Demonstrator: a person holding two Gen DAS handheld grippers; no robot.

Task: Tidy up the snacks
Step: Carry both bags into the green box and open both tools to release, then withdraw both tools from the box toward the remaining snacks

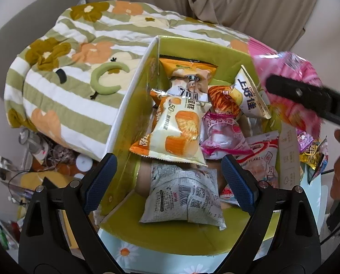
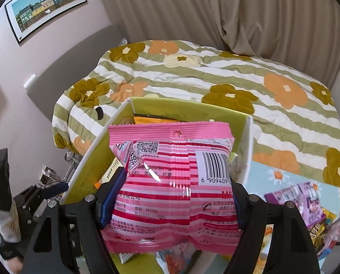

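Between the left tongs, which stand wide open and empty, a grey-white packet lies in the green box, an orange bun pack just beyond. The right tongs squeeze a pink striped bag above the box's near wall; better to lower it flat into the gap than drop it. Beyond the box's far rim lies the flowered quilt, with little spare room inside.
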